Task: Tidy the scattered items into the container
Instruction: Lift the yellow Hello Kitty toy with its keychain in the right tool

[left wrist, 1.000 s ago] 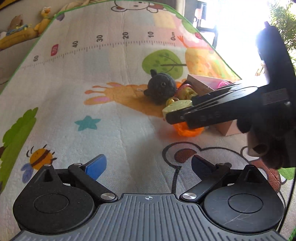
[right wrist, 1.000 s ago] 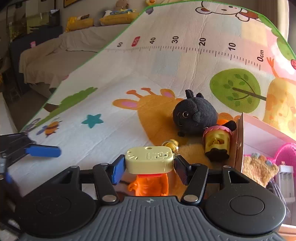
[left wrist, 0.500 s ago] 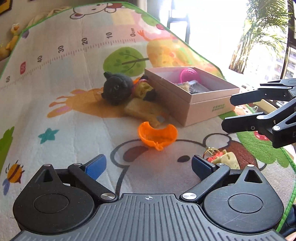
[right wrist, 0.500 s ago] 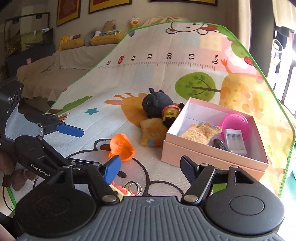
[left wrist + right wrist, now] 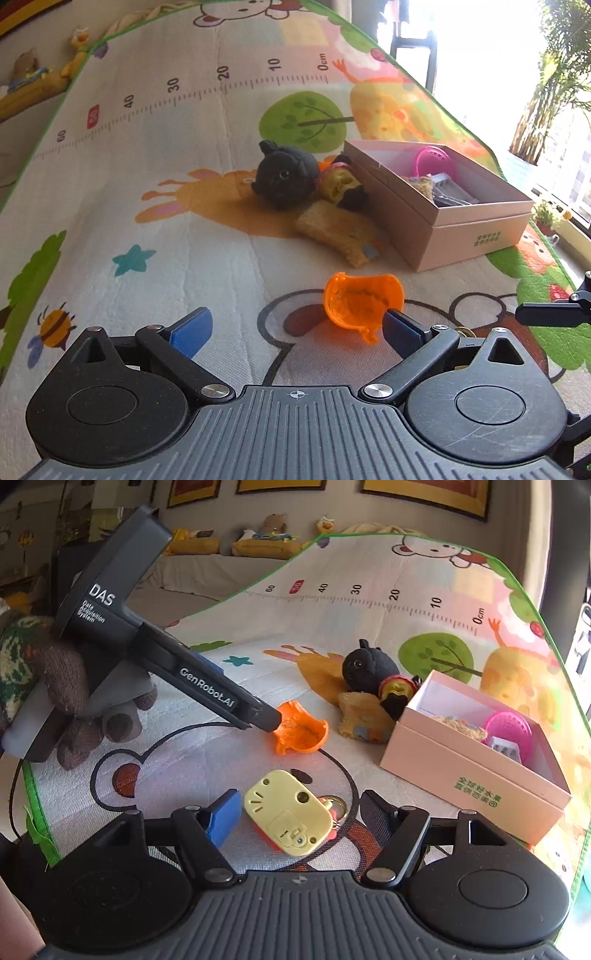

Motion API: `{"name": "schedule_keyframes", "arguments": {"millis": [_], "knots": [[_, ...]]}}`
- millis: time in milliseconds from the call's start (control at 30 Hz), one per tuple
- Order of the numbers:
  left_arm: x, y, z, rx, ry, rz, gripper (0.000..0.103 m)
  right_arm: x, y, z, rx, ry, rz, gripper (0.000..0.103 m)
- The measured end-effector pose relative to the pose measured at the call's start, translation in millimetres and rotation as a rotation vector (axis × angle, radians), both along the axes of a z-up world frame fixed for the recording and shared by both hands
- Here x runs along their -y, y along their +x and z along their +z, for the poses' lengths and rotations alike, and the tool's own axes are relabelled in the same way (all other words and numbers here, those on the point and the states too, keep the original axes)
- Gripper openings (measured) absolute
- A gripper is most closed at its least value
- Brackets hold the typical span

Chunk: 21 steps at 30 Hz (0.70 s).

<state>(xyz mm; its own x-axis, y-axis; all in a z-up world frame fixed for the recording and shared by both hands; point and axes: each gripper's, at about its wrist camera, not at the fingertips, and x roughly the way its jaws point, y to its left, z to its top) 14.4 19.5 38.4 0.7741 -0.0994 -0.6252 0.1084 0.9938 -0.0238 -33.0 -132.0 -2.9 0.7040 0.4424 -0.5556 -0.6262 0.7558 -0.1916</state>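
Hovering low, both tongs gape wide: left tongs (image 5: 295, 328) beside the orange shell (image 5: 362, 304), right tongs (image 5: 299, 816) around the yellow toy (image 5: 288, 821).

Your left gripper (image 5: 273, 720) tip hides part of the orange shell (image 5: 301, 729). The box (image 5: 476, 771) wall screens its contents' lower parts, and its green print is unreadable.

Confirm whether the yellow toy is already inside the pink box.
No, the yellow toy lies on the mat between the open right claw's fingers, outside the pink box.
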Motion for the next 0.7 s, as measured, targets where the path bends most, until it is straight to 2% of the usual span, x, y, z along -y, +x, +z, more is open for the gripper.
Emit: {"name": "schedule_keyframes", "arguments": {"millis": [100, 167, 200, 267, 367, 433, 500, 567, 600, 700], "knots": [[-1, -2, 1, 0.003, -0.015, -0.001, 0.101, -16, -2, -6, 0.037, -0.061, 0.017, 0.072], [-2, -4, 3, 0.007, -0.022, -0.002, 0.101, -18, 0, -8, 0.031, -0.062, 0.006, 0.055], [-3, -4, 3, 0.009, -0.023, -0.003, 0.101, -14, 2, -4, 0.013, -0.031, -0.009, 0.049], [-4, -6, 4, 0.01, -0.023, -0.002, 0.101, 1, 8, 6, -0.047, 0.062, -0.05, 0.043], [-7, -7, 3, 0.007, -0.032, 0.008, 0.101, 37, 18, 19, -0.119, 0.184, -0.153, 0.038], [-8, -7, 1, -0.003, -0.043, 0.013, 0.101, 65, 21, 22, -0.145, 0.237, -0.209, 0.039], [-5, -6, -2, -0.017, -0.048, 0.007, 0.101, 84, 17, 24, -0.157, 0.252, -0.241, 0.045], [0, -7, -3, -0.023, -0.046, -0.013, 0.101, 97, 6, 26, -0.12, 0.201, -0.296, 0.052], [3, -8, -4, -0.025, -0.047, -0.026, 0.101, 103, 1, 24, -0.109, 0.17, -0.325, 0.053], [11, -8, -7, -0.03, -0.056, -0.062, 0.101, 120, -9, 18, -0.12, 0.142, -0.393, 0.06]]}}
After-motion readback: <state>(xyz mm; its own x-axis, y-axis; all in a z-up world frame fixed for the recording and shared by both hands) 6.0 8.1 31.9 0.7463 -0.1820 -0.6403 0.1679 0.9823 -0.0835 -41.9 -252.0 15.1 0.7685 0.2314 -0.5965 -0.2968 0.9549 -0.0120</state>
